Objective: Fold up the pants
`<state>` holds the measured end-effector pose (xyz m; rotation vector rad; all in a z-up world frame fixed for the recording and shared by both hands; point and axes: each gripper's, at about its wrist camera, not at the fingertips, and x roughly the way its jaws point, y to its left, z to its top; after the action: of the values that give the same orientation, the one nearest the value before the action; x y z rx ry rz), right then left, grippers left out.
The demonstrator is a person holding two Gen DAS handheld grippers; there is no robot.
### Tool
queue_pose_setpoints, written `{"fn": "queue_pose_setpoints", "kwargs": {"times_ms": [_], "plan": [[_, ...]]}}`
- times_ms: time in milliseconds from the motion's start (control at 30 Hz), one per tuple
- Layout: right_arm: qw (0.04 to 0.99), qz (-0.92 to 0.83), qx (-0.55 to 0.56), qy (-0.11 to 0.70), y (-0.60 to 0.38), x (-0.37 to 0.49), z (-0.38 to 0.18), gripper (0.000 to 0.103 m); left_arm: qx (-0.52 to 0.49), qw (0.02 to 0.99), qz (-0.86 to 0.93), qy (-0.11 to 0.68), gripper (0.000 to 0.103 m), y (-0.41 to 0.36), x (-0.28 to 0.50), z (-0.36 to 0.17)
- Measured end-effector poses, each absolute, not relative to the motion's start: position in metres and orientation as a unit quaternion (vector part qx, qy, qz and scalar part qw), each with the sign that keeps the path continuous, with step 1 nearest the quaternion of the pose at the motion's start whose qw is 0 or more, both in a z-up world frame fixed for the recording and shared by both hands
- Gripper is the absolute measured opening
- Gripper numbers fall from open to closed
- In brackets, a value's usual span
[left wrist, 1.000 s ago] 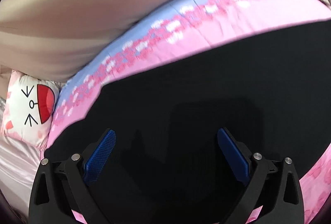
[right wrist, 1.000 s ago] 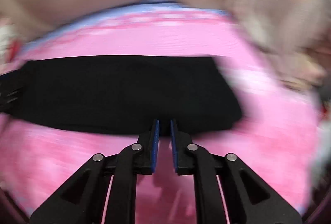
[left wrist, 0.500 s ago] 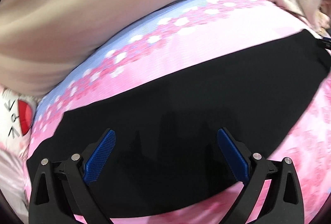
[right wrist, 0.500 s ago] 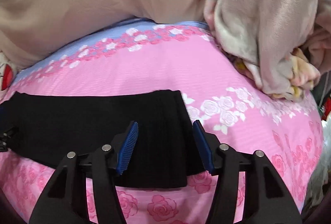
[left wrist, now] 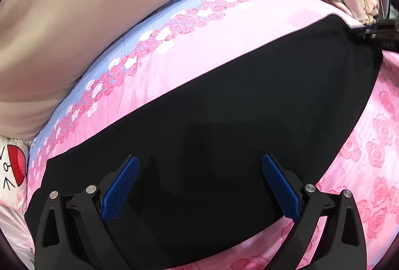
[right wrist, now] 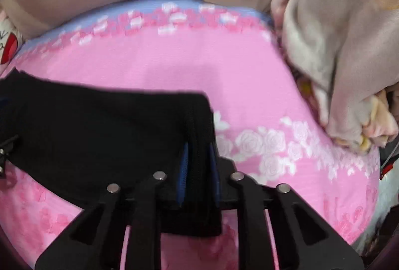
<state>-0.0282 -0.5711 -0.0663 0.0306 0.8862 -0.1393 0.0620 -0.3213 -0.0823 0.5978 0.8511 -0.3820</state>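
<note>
The black pants lie flat in a long folded strip on the pink rose-print bedsheet. My left gripper is open and empty, hovering over the left part of the strip. In the right wrist view the pants run off to the left. My right gripper is closed on the ribbed right end of the strip, with black cloth bunched between its blue pads. The right gripper also shows small at the far end of the pants in the left wrist view.
A beige curtain or headboard cloth rises behind the bed. A crumpled floral blanket lies at the right. A white cartoon-face pillow sits at the left edge. The sheet has a blue band at its far side.
My right gripper, open over the right end of the pants half a second ago, has shut on that end. My left gripper stayed open and shifted slightly over the pants.
</note>
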Motion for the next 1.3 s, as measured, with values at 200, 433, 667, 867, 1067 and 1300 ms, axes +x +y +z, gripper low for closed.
{"fn": "queue_pose_setpoints", "kwargs": {"times_ms": [200, 433, 667, 867, 1067, 1300], "plan": [[0.933, -0.037, 0.099, 0.345, -0.557, -0.046, -0.021, 0.03, 0.248, 0.855, -0.183, 0.418, 0.098, -0.315, 0.066, -0.083], [0.899, -0.078, 0.159, 0.4, -0.583, -0.036, -0.066, 0.02, 0.239, 0.857, -0.19, 0.415, 0.098, -0.293, 0.056, -0.069], [0.902, -0.182, 0.089, 0.381, -0.544, -0.073, -0.052, 0.069, 0.188, 0.875, -0.152, 0.421, 0.098, -0.229, 0.063, -0.062], [0.887, -0.231, 0.2, 0.347, -0.536, -0.12, -0.06, 0.073, 0.149, 0.892, -0.088, 0.418, 0.098, -0.153, 0.073, -0.057], [0.861, -0.241, 0.305, 0.329, -0.543, -0.13, -0.076, 0.084, 0.124, 0.904, -0.033, 0.409, 0.098, -0.09, 0.081, -0.051], [0.853, -0.245, 0.345, 0.306, -0.552, -0.121, -0.08, 0.086, 0.088, 0.906, 0.041, 0.411, 0.098, 0.001, 0.085, -0.053]]}}
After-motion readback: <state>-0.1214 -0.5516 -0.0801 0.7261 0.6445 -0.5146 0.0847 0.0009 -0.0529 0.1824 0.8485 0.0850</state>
